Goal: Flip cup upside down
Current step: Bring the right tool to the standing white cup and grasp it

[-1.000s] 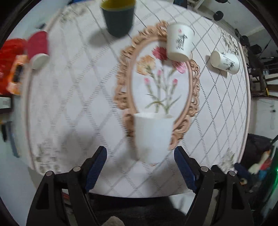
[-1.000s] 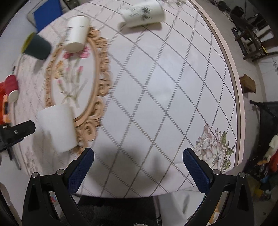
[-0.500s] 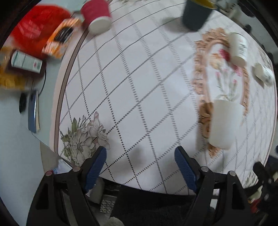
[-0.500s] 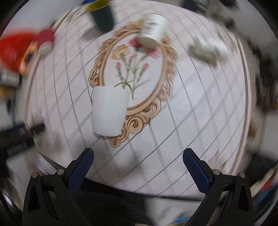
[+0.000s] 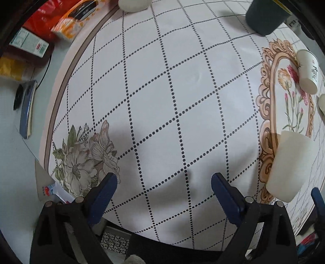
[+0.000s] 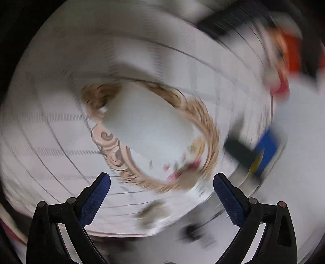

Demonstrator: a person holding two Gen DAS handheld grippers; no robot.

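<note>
A plain white cup [image 5: 290, 166] stands on the tablecloth at the near end of the ornate oval print, to the right of my left gripper [image 5: 164, 187]. That gripper is open and empty over the checked cloth. In the right wrist view the picture is badly motion-blurred; the white cup [image 6: 148, 130] shows as a pale shape ahead of and above my right gripper [image 6: 162, 187], which is open and empty. The tip of the right gripper [image 5: 316, 198] shows in the left wrist view just right of the cup.
A second white cup [image 5: 307, 71] with a print lies on the oval print further back. A dark green cup [image 5: 264, 16] stands at the far edge. Packets and a phone [image 5: 26, 107] lie left of the table's rim [image 5: 61, 97].
My left gripper has swung left, away from the white cup. My right gripper has swung round fast towards the cup, and its view has rolled and blurred.
</note>
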